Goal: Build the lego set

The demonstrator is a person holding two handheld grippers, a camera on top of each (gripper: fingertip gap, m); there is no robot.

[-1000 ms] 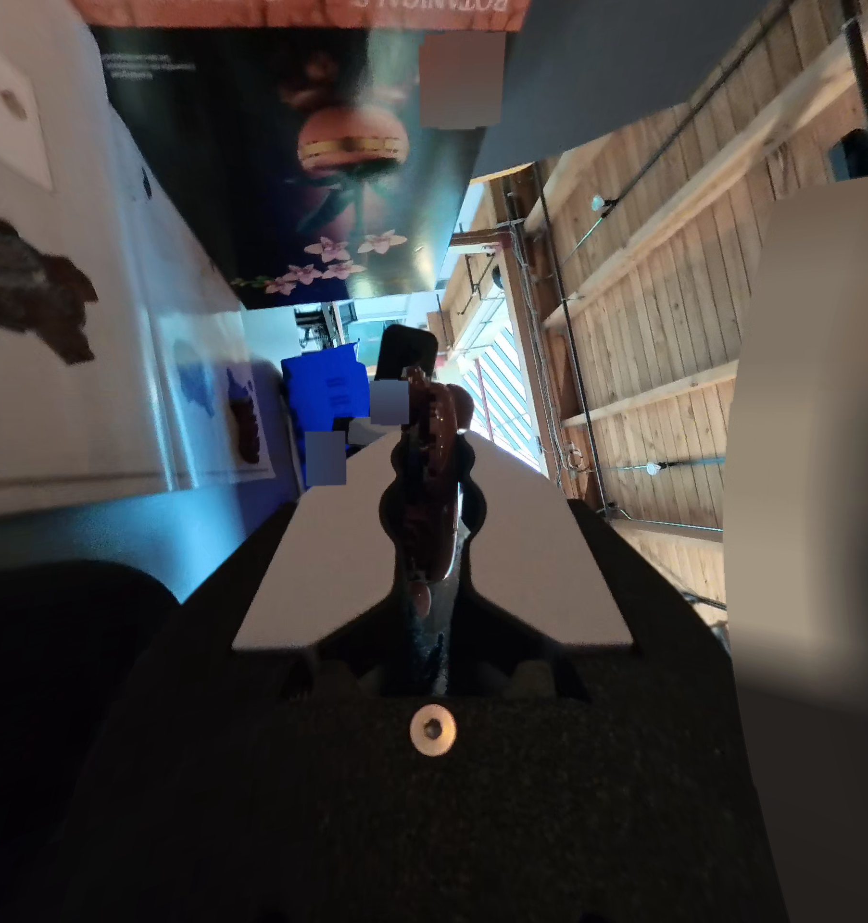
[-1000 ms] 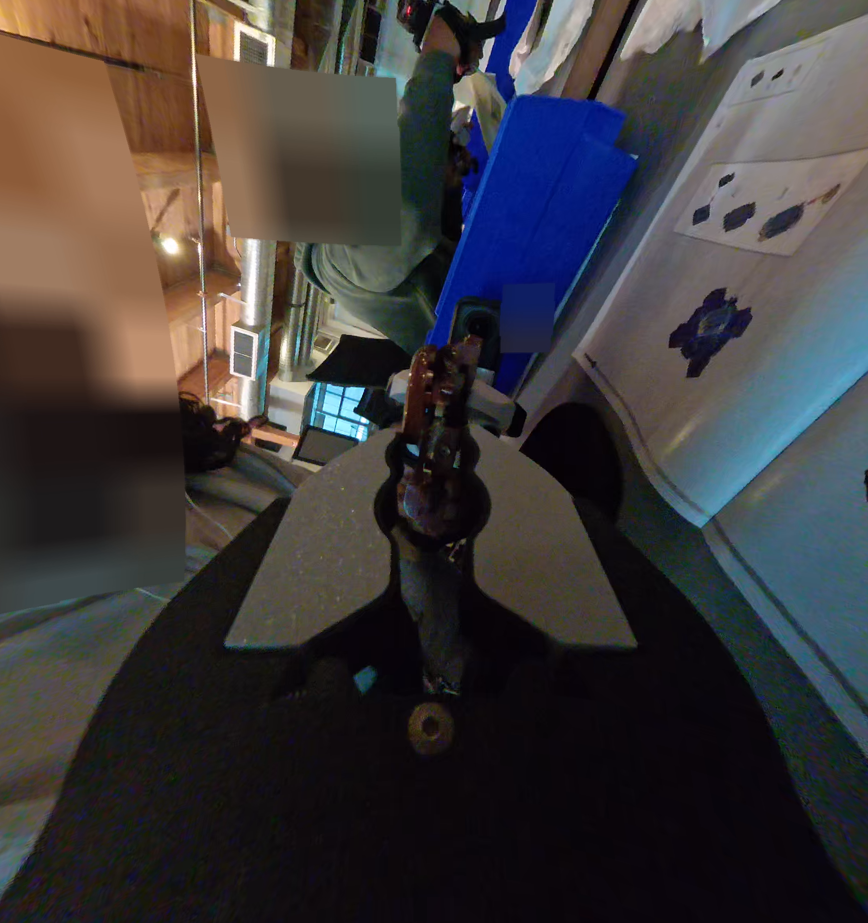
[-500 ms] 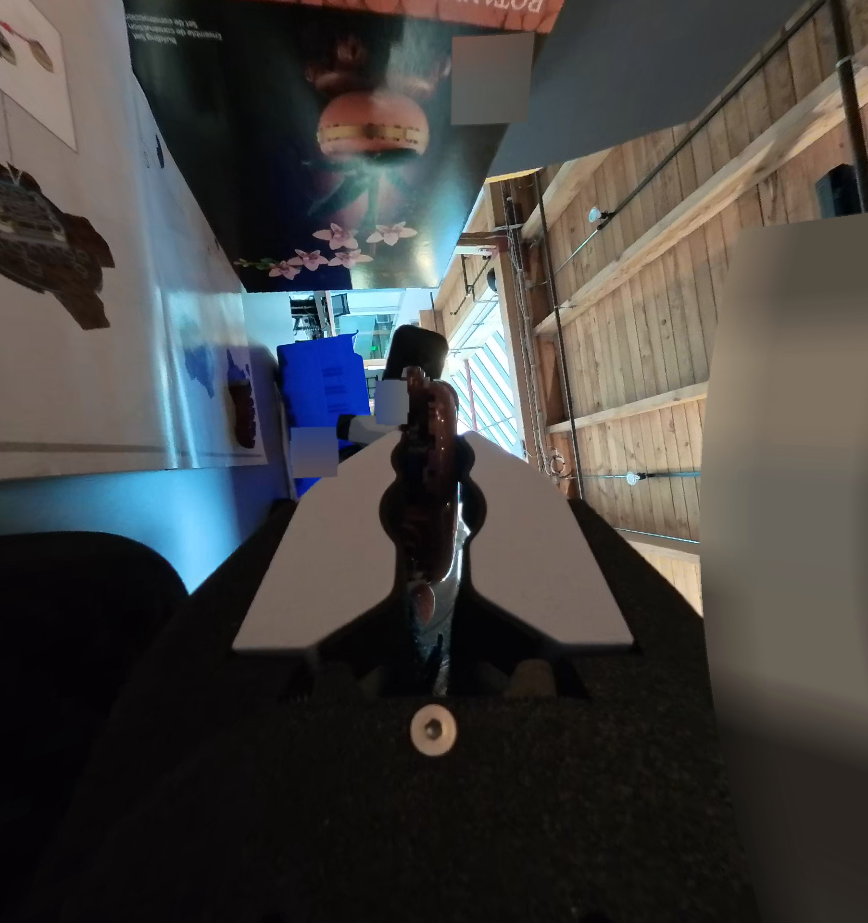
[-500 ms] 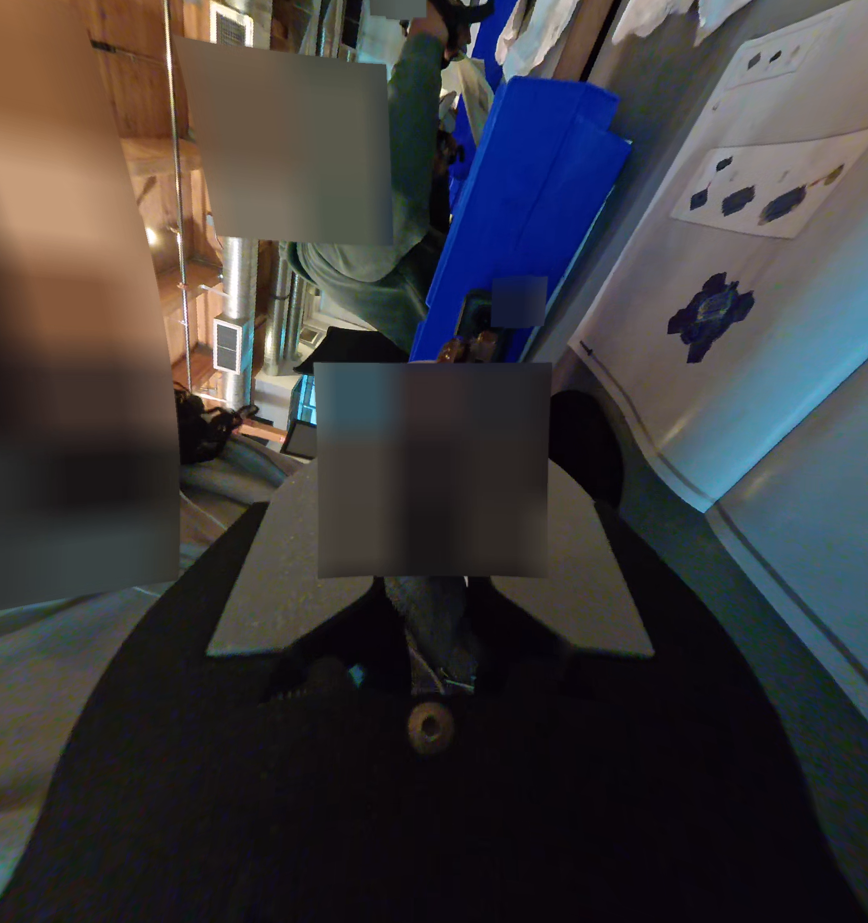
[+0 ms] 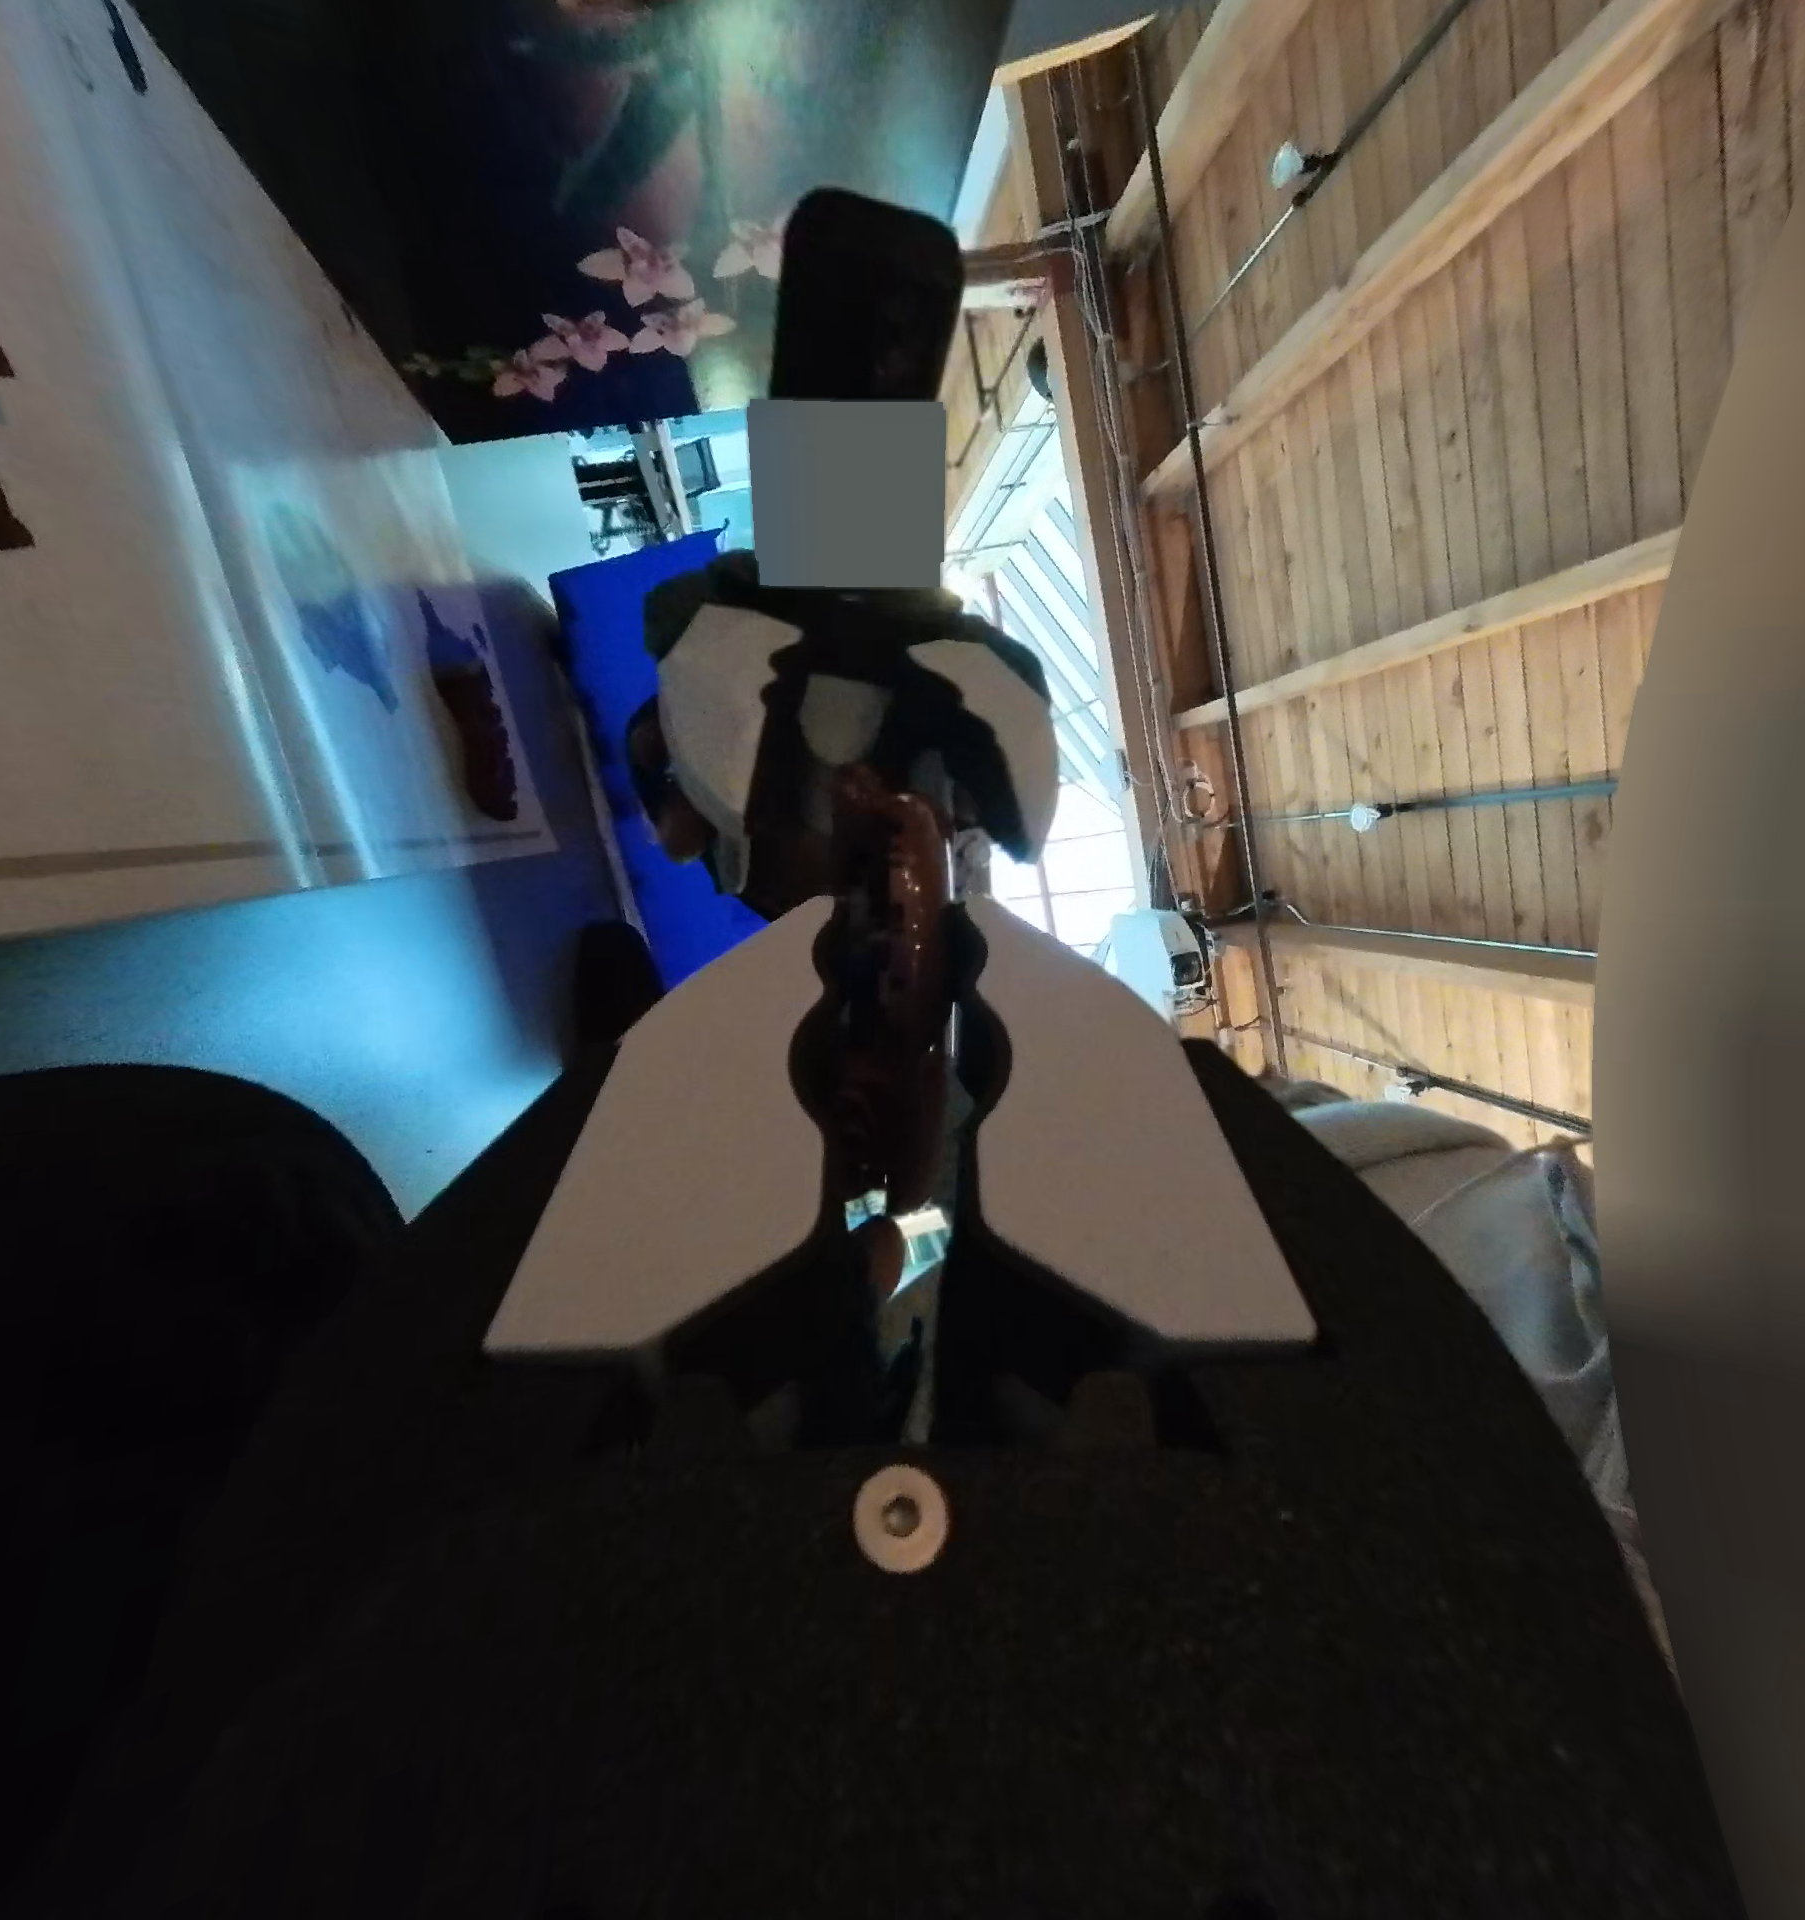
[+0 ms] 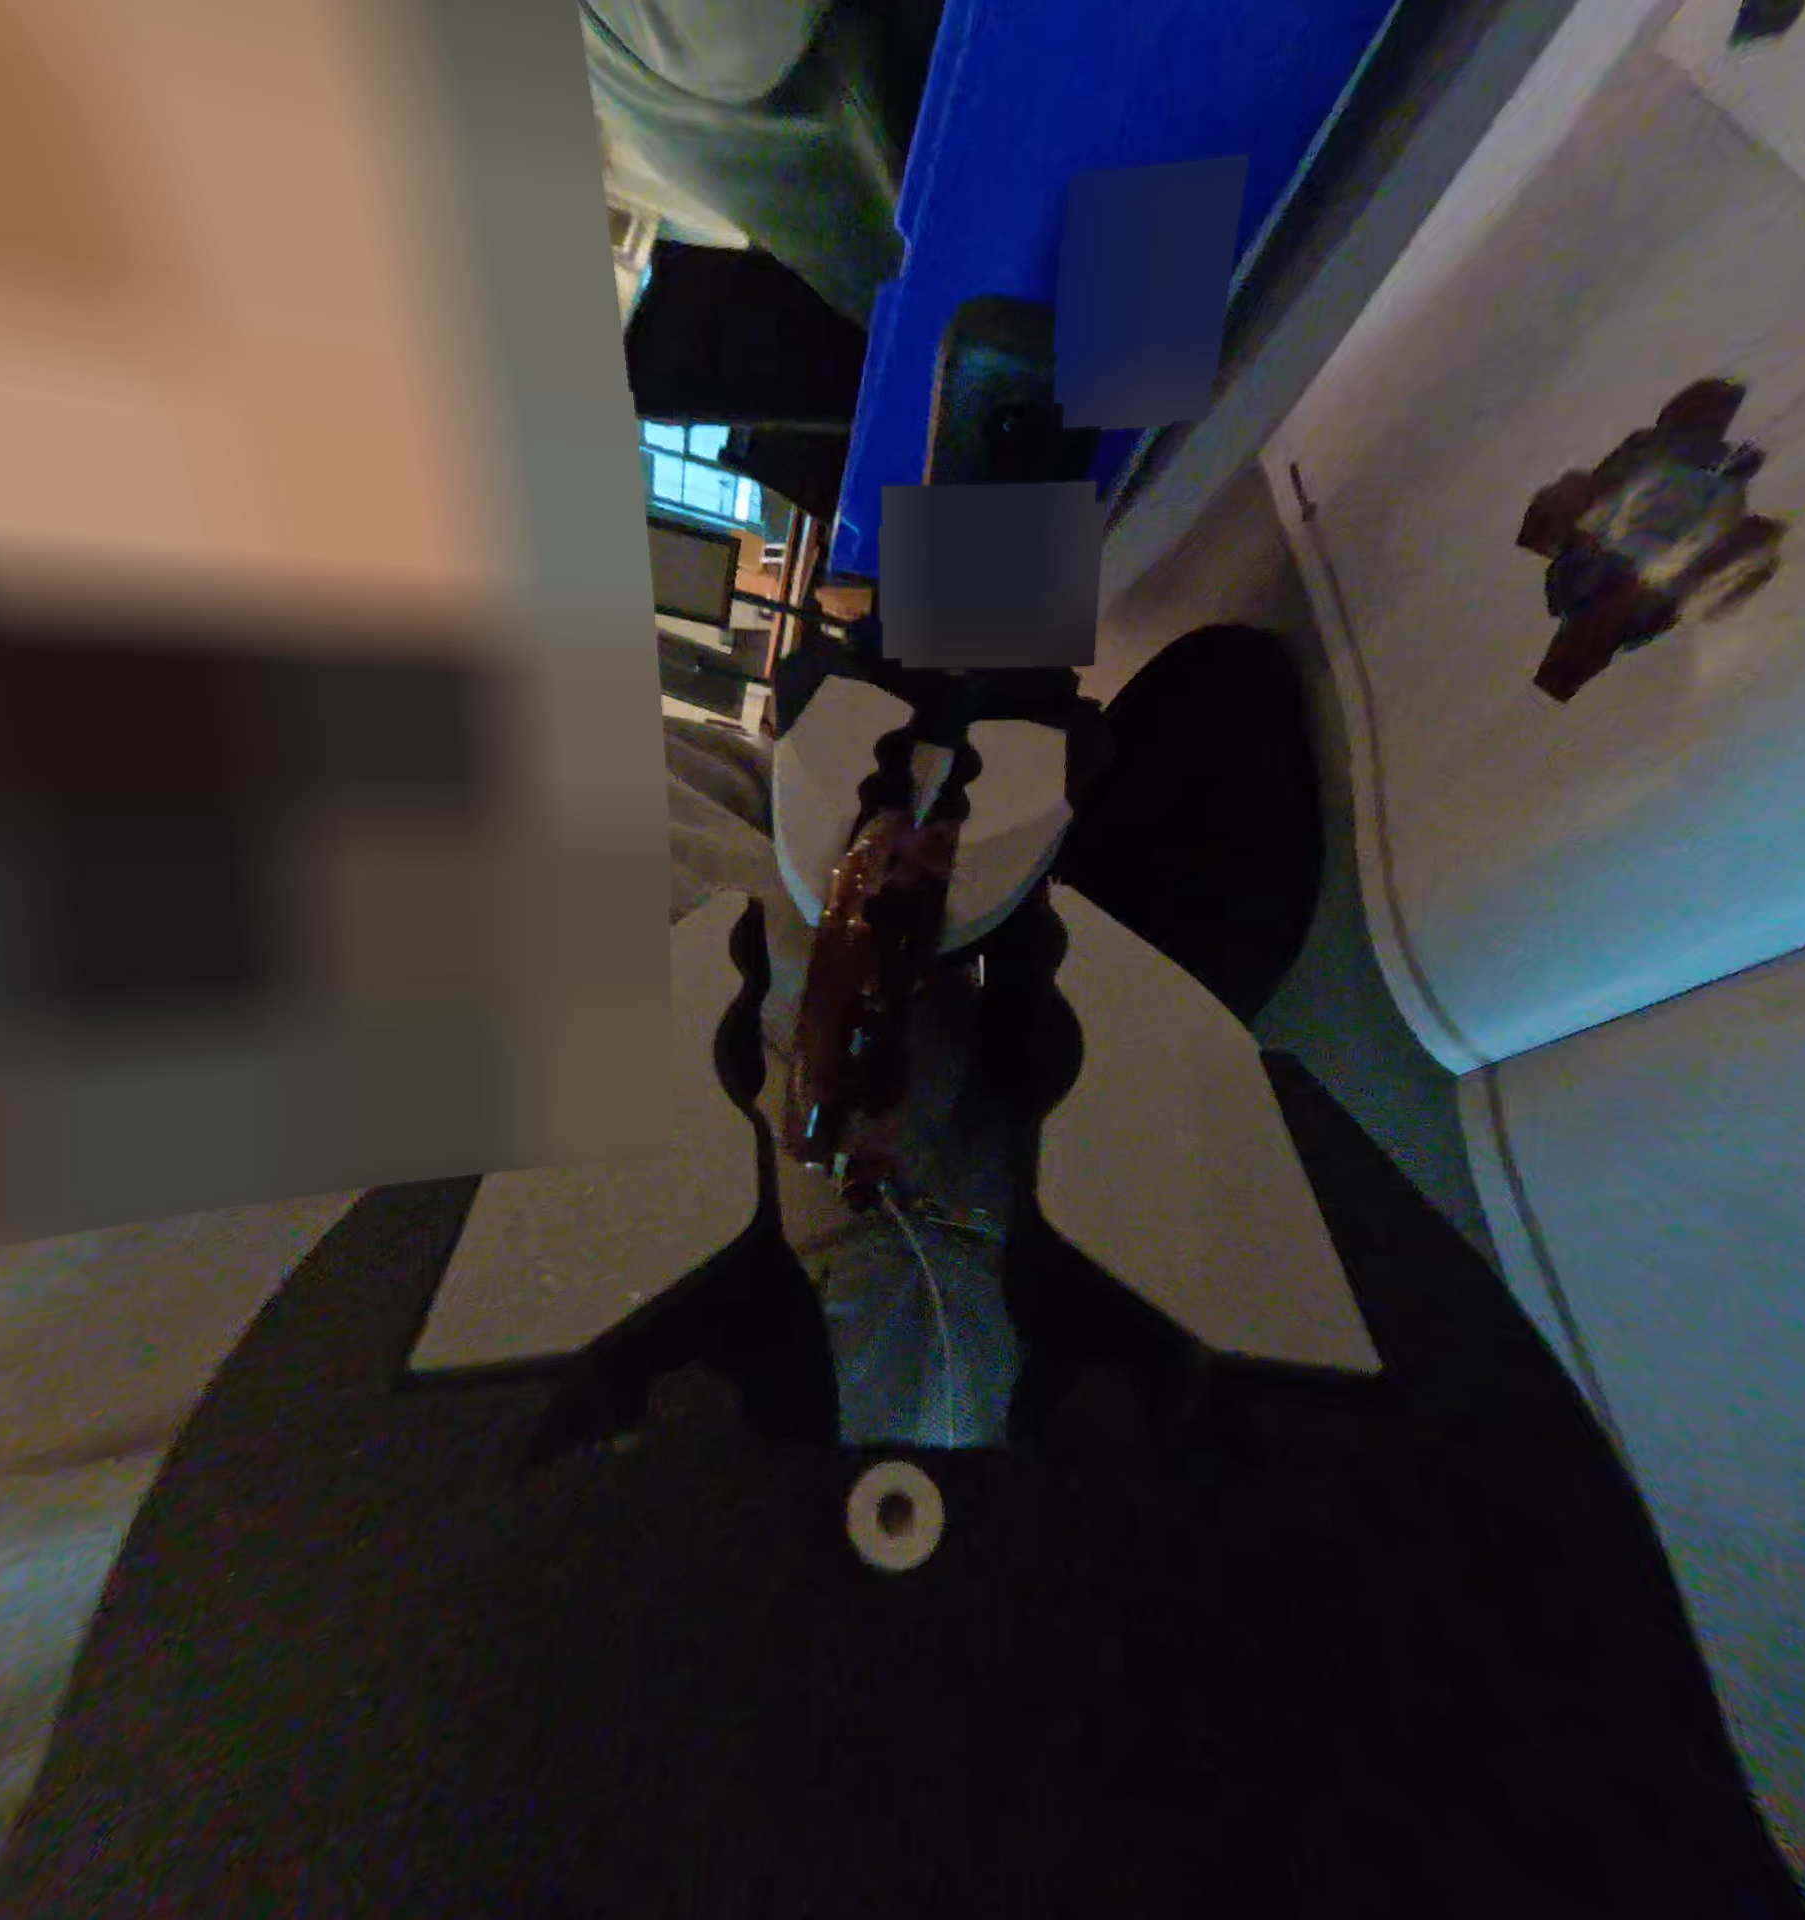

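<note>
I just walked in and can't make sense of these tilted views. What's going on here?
A person holds two hand-held grippers tip to tip. The left hand-held gripper is clamped on a glossy brown beaded piece. The right hand-held gripper has its fingers spread around the same piece, apart from it on at least one side. Posters hang on the wall behind.

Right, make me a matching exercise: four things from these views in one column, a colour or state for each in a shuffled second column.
Things:
1. left tongs
2. right tongs
3. flat panel behind the far tongs
4. planked ceiling

States or colours:
a. fingers standing apart
b. bright blue
c. closed on a glossy brown object
d. pale wood

Pairs: 1-c, 2-a, 3-b, 4-d
</note>
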